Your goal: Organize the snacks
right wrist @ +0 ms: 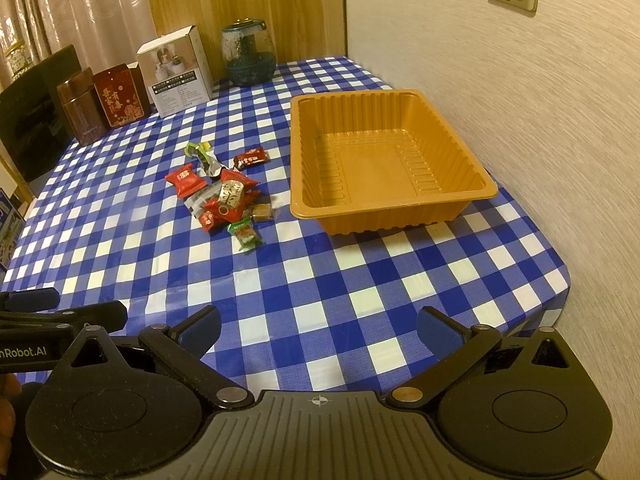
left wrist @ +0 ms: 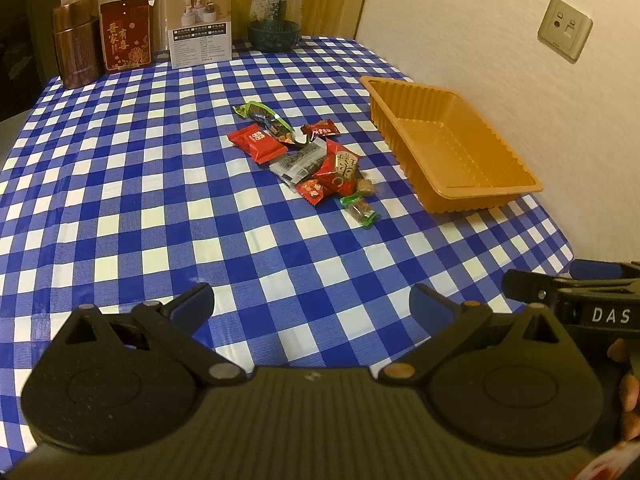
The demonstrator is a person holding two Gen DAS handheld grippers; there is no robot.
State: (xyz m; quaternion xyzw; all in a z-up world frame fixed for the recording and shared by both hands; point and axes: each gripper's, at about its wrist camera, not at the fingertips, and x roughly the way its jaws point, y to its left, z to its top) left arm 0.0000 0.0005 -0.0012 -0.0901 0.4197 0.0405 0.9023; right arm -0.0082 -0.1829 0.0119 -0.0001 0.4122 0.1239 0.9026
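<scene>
A small pile of wrapped snacks [left wrist: 308, 160] [right wrist: 224, 196] lies mid-table on the blue-and-white checked cloth: red packets, a clear one, green-wrapped ones. To its right stands an empty orange plastic tray [left wrist: 472, 196] [right wrist: 300, 216] beside the wall. My left gripper [left wrist: 312, 300] hovers open over the near part of the table, well short of the pile, nothing between its fingers. My right gripper [right wrist: 318, 326] is open too, near the front edge, with the tray ahead and slightly right. Each gripper shows at the edge of the other's view.
Along the far edge stand a brown tin [left wrist: 76, 44], a red box [left wrist: 126, 34], a white carton [left wrist: 200, 24] and a glass jar [left wrist: 275, 18]. The wall [right wrist: 540, 120] runs close along the right side. A dark chair [right wrist: 36, 116] is at far left.
</scene>
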